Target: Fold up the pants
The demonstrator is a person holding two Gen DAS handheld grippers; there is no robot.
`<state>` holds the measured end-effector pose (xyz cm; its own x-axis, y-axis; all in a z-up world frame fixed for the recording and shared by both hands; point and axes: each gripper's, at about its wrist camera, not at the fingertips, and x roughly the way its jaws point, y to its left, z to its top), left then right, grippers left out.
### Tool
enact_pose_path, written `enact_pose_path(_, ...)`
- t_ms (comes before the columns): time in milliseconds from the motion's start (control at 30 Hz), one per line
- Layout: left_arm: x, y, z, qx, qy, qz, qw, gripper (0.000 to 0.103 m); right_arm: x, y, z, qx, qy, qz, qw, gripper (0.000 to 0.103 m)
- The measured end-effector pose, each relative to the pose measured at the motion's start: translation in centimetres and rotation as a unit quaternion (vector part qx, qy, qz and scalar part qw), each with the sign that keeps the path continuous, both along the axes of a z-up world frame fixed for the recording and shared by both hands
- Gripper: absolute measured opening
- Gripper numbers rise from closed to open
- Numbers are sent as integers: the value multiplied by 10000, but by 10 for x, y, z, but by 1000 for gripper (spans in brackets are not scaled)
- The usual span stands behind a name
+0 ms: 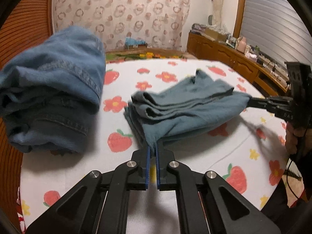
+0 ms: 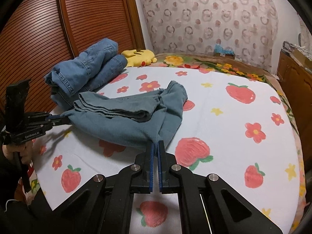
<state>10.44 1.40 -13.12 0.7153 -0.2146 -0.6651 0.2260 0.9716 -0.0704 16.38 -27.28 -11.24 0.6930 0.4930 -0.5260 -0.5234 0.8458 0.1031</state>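
The teal-grey pants (image 1: 187, 105), folded into several layers, lie on the bed sheet (image 1: 175, 70) printed with strawberries and red flowers, held at 2 corners. The left hand-held gripper (image 1: 153, 152) is clenched on a pinch of the pants' near edge, its blue-lined fingers (image 1: 148, 163) nearly together with fabric bunched between the tips. From that hand-held gripper the pants spread ahead and to the right, where the right hand-held gripper (image 1: 251, 101) grips the far right corner.

In the right wrist view, the right hand-held gripper (image 2: 156, 146) is likewise clamped on a fold of the pants (image 2: 124, 117), cloth rising straight from its tips. The garment stretches ahead and to the left of it, ending at the left hand-held gripper (image 2: 64, 120), which holds the opposite corner just above the sheet (image 2: 224, 117).

A pile of folded blue jeans (image 2: 85, 72) sits beyond the pants, to the left of the right hand-held gripper, next to the brown slatted door (image 2: 35, 29). A yellow plush toy (image 2: 139, 56) lies just behind the jeans. A patterned curtain (image 2: 210, 19) hangs at the far end of the bed.
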Motion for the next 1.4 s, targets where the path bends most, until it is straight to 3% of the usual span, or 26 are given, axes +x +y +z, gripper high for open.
enact_pose_path(167,-10,-14,22,-1,-238,-212,9995,5,-20,-16,12,137,-164,-95,9997,3)
enact_pose_path(367,-30,-35,27,-4,-295,-493,9983,5,-55,-36,7,110,-131,-135,9998,3)
enact_pose_path(700,-64,-48,-3,-9,120,-652,9978,5,-80,-42,-20,0,267,-32,9996,3)
enact_pose_path(867,-70,-47,-8,41,222,-617,9978,6,-80,-42,-15,117,282,-35,9995,3)
enact_pose_path(967,-70,-44,-3,13,156,-569,9983,13,-81,-46,-8,162,212,-35,9996,7)
enact_pose_path(1067,-71,-40,4,21,23,-486,9988,29,-83,-44,-5,118,106,-69,9999,16)
enact_pose_path(1133,-69,-37,7,-28,-26,-452,9990,40,-86,-42,-2,112,13,-48,9999,32)
enact_pose_path(1167,-67,-36,9,-65,-46,-425,9991,51,-86,-41,0,89,-27,-38,9999,37)
enact_pose_path(1233,-62,-34,9,-60,-44,-397,9992,51,-84,-36,-1,-6,-102,-73,9999,50)
enact_pose_path(1400,-45,-36,4,48,-10,-372,9993,51,-71,-23,-9,-319,-129,-67,9994,51)
